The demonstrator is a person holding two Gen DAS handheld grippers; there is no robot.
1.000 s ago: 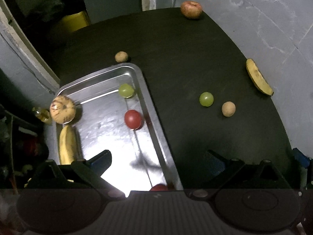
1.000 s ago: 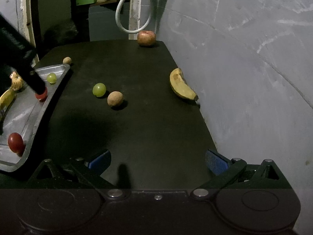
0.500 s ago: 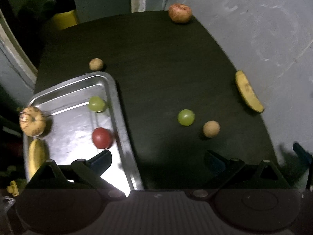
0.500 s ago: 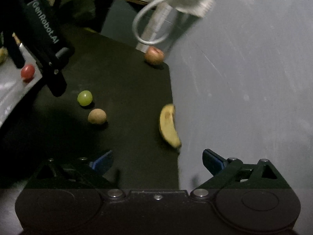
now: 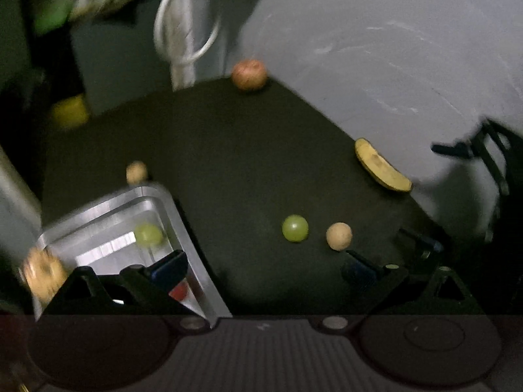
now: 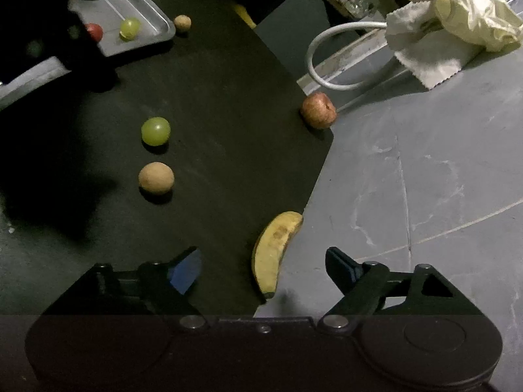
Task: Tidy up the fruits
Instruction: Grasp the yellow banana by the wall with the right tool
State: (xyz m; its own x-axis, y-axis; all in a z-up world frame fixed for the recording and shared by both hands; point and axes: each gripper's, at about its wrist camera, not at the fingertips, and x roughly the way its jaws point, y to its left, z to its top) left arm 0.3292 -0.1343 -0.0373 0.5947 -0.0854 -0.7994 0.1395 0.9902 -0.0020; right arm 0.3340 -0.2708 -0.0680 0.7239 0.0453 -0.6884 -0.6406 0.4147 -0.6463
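A metal tray [image 5: 183, 225] sits at the table's left and holds a green grape [image 5: 147, 234], a red fruit [image 5: 179, 291] and a speckled tan fruit [image 5: 42, 272]. On the black table lie a green grape [image 5: 295, 227], a tan ball fruit [image 5: 339, 236], a banana [image 5: 380, 170], a red apple [image 5: 249, 74] and a second tan fruit [image 5: 136, 171]. My left gripper [image 5: 261, 266] is open and empty, just short of the grape and tan fruit. My right gripper [image 6: 264, 269] is open, with the banana [image 6: 274, 251] lying between its fingers at the table edge.
The table has a curved edge with grey floor [image 6: 425, 179] beyond it. A white hose [image 6: 330, 49] and a crumpled cloth [image 6: 457, 29] lie off the far side. The right gripper shows in the left wrist view [image 5: 483, 156] beyond the banana.
My left gripper has swung right, away from the tray toward the loose grape and tan fruit. My right gripper has turned and moved in until the banana lies between its open fingers.
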